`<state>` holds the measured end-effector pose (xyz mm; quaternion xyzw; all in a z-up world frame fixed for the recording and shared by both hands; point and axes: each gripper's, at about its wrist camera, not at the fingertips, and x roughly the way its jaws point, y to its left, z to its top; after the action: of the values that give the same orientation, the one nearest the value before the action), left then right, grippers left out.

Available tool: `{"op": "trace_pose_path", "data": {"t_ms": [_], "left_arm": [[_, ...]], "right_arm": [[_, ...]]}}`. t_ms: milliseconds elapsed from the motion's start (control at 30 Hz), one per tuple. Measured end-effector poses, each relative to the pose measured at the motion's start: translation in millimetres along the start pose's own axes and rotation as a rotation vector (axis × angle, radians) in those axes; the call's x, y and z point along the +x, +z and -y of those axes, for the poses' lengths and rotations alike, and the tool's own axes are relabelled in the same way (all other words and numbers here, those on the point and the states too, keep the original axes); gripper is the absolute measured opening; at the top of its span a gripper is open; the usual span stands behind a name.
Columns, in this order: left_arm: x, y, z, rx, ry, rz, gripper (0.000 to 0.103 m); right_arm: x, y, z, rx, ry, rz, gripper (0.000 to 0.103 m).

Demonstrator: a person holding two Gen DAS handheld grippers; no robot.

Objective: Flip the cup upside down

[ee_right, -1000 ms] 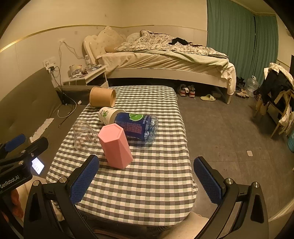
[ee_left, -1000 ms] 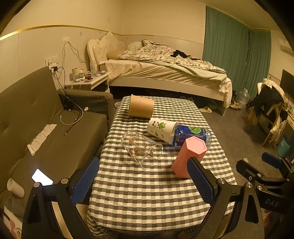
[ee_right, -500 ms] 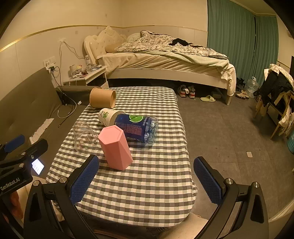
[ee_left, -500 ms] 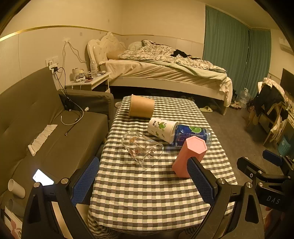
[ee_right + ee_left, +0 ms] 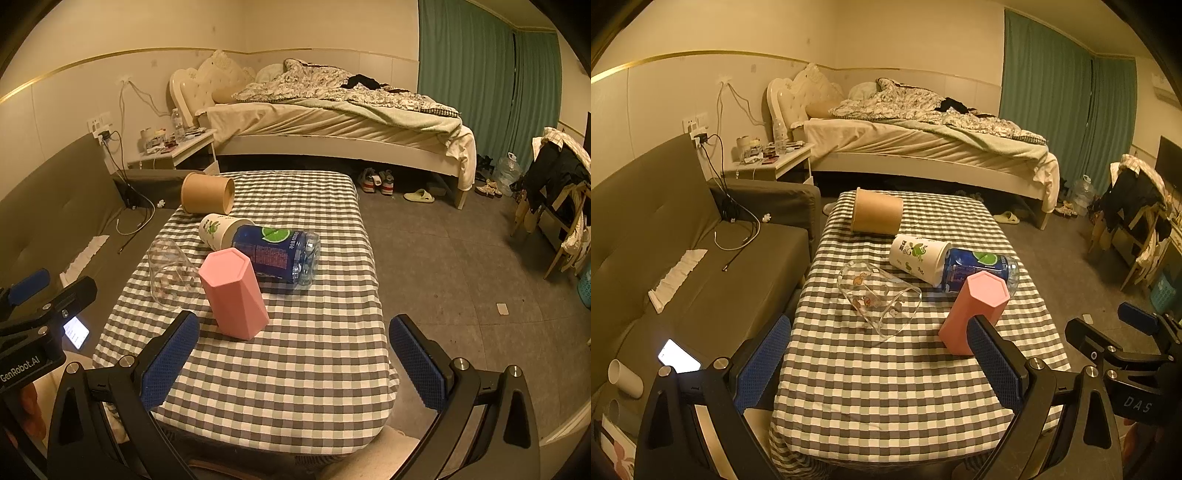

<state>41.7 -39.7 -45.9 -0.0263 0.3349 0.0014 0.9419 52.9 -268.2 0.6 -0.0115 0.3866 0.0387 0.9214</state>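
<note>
A pink hexagonal cup (image 5: 971, 310) (image 5: 233, 295) stands upside down, closed end up, on the checked table (image 5: 886, 387) (image 5: 295, 362). A clear glass cup (image 5: 877, 295) (image 5: 168, 277), a white printed paper cup (image 5: 918, 254) (image 5: 218, 230) and a brown paper cup (image 5: 877, 216) (image 5: 207, 199) lie on their sides. My left gripper (image 5: 879, 362) is open and empty near the table's front, short of the glass. My right gripper (image 5: 295, 354) is open and empty in front of the pink cup.
A blue plastic bottle (image 5: 982, 266) (image 5: 277, 254) lies on its side behind the pink cup. A grey sofa (image 5: 683, 258) with a lit phone (image 5: 679, 356) runs along the table's left. A bed (image 5: 923, 147) stands behind. A chair with clothes (image 5: 1137, 206) stands at the right.
Both grippers have drifted slightly; the objects on the table have not moved.
</note>
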Motion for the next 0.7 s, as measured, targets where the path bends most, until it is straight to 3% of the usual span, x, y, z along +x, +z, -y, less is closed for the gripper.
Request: {"op": "trace_pose_path", "data": {"t_ms": [700], "left_arm": [[-2.1, -4.6, -4.4, 0.007, -0.001, 0.001, 0.099]], "right_arm": [[2.8, -6.7, -1.7, -0.001, 0.002, -0.020, 0.103]]}}
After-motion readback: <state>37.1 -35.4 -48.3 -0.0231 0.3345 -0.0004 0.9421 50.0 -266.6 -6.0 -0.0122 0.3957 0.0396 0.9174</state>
